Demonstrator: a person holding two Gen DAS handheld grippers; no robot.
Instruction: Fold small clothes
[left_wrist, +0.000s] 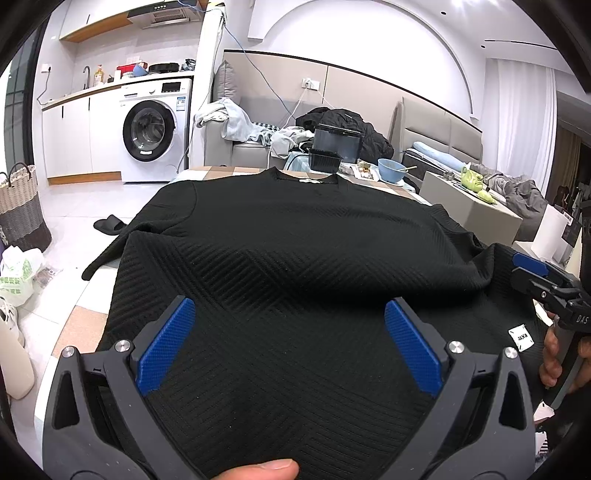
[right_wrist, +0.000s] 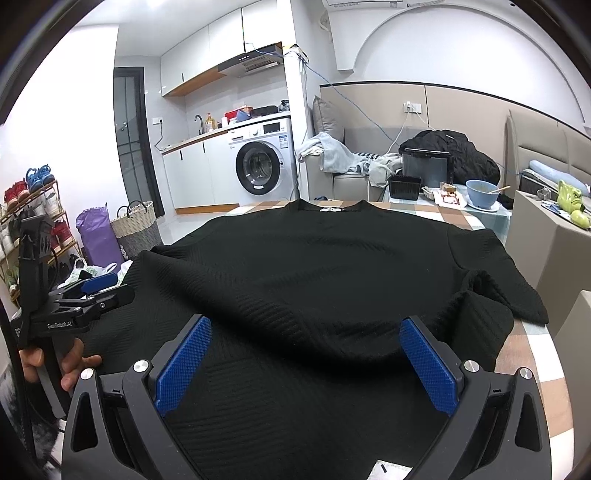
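Left wrist view shows your left gripper (left_wrist: 288, 325) with its blue fingers (left_wrist: 166, 343) spread wide above a black textured short-sleeved top (left_wrist: 295, 236), nothing held between them; a thumb tip shows at the bottom edge of that view. The top lies spread on the tabletop (left_wrist: 221, 171), which carries a checked covering, with the neckline at the far edge and the hem nearest you. Its lower part is doubled over on itself, forming a raised ridge across the middle, and a small white label (left_wrist: 521, 338) shows near the right hem. One sleeve hangs off the left edge of the tabletop. Your right gripper (right_wrist: 306, 356) likewise has its fingers (right_wrist: 183, 363) set wide apart over the near fabric, gripping nothing. From the right wrist view, the right sleeve is bunched and creased near the tabletop's edge. Beyond the neckline stand a black plastic container (left_wrist: 325, 160), a blue bowl (left_wrist: 390, 170) with a spoon in it, and a food tray. A washing machine (left_wrist: 157, 129) stands in the background, a woven laundry basket (left_wrist: 20, 206) on the floor to the left.
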